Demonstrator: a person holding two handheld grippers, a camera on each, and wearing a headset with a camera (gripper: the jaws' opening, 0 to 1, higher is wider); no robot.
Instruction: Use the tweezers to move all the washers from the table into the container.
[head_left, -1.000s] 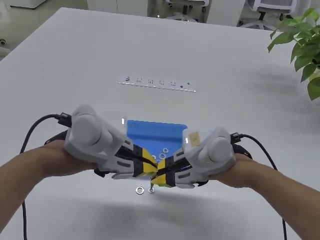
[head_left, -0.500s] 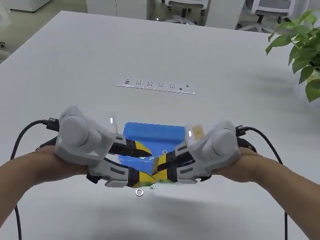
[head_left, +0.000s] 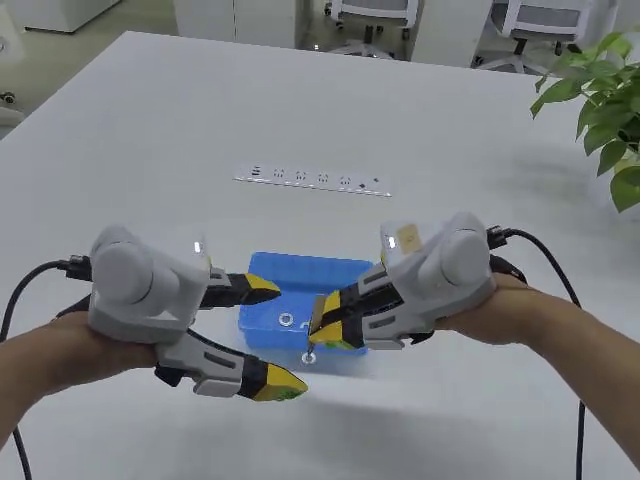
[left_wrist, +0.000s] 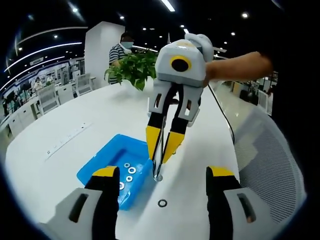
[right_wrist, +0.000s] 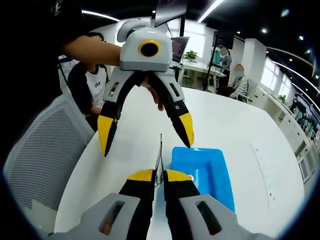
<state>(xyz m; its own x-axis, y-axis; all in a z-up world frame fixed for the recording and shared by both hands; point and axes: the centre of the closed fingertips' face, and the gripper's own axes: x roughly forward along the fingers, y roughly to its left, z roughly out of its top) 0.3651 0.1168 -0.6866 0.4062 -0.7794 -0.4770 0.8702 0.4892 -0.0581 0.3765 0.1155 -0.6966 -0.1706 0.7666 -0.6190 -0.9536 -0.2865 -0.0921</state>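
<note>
A blue container (head_left: 262, 328) sits on the white table between my grippers, with a washer (head_left: 287, 320) inside; the left gripper view shows three washers (left_wrist: 128, 172) in it. My right gripper (head_left: 322, 327) is shut on thin metal tweezers (right_wrist: 159, 159), whose tips (left_wrist: 158, 175) reach down just outside the container's near wall, at a washer (head_left: 308, 357). Whether the tips grip it I cannot tell. Another washer (left_wrist: 162, 203) lies on the table nearby. My left gripper (head_left: 268, 336) is open, jaws wide, nothing between them, facing the right gripper (left_wrist: 163, 150).
A flush power strip (head_left: 312, 178) lies in the table beyond the container. A green plant (head_left: 610, 100) stands at the table's far right edge. Office chairs (head_left: 372, 14) line the far side. A mesh chair (right_wrist: 45, 150) is close to the table's near edge.
The left gripper has opened and drawn back to the left, away from the right gripper's jaws. The right gripper keeps the tweezers, now over the container's near edge.
</note>
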